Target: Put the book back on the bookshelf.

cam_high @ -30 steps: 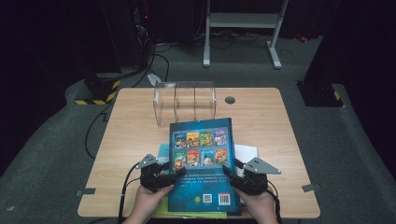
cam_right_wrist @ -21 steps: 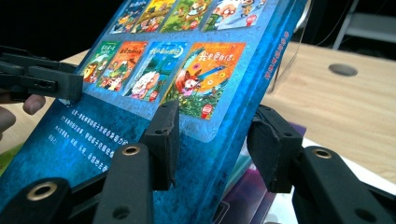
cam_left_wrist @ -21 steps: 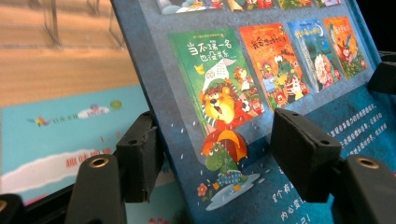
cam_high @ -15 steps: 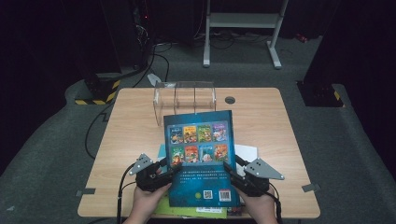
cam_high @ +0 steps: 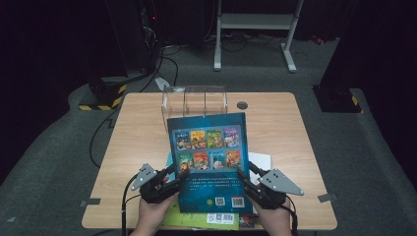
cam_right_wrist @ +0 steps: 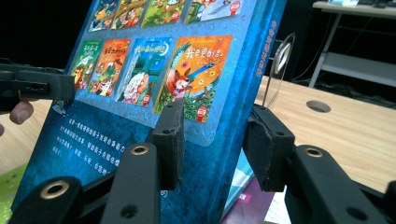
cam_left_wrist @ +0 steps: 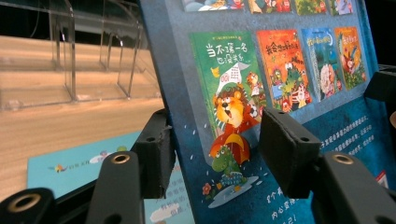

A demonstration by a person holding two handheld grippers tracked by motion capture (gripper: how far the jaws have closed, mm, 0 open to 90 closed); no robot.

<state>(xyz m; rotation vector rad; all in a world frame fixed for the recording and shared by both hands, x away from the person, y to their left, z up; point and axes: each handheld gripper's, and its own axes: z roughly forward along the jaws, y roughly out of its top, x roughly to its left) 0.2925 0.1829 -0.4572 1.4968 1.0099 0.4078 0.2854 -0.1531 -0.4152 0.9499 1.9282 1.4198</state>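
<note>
A blue hardcover picture book (cam_high: 209, 157) with rows of small cover pictures stands tilted up off the table, back cover towards me. My left gripper (cam_high: 178, 173) grips its lower left edge, and my right gripper (cam_high: 244, 172) grips its lower right edge by the spine. In the left gripper view the book (cam_left_wrist: 280, 70) passes between the two pads of that gripper (cam_left_wrist: 215, 154). In the right gripper view one pad lies on the cover (cam_right_wrist: 140, 116) and the other behind the spine of that gripper's (cam_right_wrist: 215, 135) hold. Both pairs of jaws have just been closing on the book.
A clear acrylic rack (cam_high: 194, 101) stands on the wooden table (cam_high: 133, 128) just beyond the book's top edge. Under the book lie a light blue book (cam_left_wrist: 70, 163), a green one (cam_high: 196, 219) and white paper (cam_high: 260, 160). A cable hole (cam_high: 241, 104) sits beside the rack.
The book has been lifted and tipped more upright, and it looms larger in the high view. Both hands rose a little with it.
</note>
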